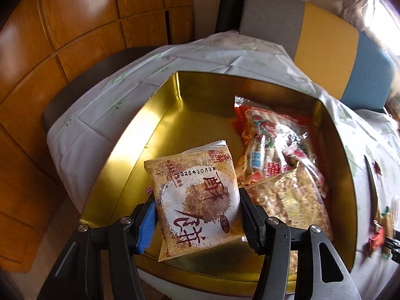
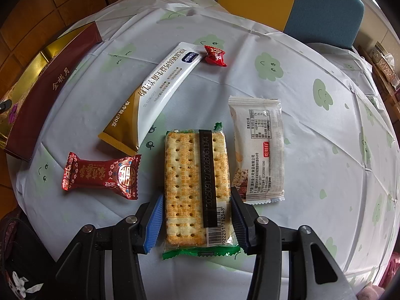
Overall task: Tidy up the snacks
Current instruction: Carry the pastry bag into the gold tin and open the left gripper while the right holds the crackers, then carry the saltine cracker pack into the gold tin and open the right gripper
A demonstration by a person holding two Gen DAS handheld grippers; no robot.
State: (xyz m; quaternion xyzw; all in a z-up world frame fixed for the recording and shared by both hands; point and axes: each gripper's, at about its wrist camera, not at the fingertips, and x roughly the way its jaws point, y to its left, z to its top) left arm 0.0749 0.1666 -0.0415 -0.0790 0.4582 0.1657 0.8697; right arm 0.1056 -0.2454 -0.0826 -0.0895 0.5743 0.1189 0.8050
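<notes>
My left gripper (image 1: 197,215) is shut on a beige and white pastry packet (image 1: 197,195) and holds it over the open gold tin (image 1: 160,125). Two clear snack bags, one red-printed (image 1: 277,140) and one of pale nuggets (image 1: 290,200), lie in the tin's right half. My right gripper (image 2: 196,218) has its pads against both sides of a green-edged cracker packet (image 2: 192,180) that lies on the tablecloth. Beside it lie a white snack bar packet (image 2: 260,150), a long white and gold sachet (image 2: 155,97), a large red candy (image 2: 102,175) and a small red candy (image 2: 215,56).
The tin's dark red outer wall (image 2: 50,92) stands at the left of the right wrist view. The round table carries a white cloth with green prints (image 2: 325,125). A grey, yellow and blue chair (image 1: 325,40) stands behind the table. Wooden wall panels (image 1: 62,25) are to the left.
</notes>
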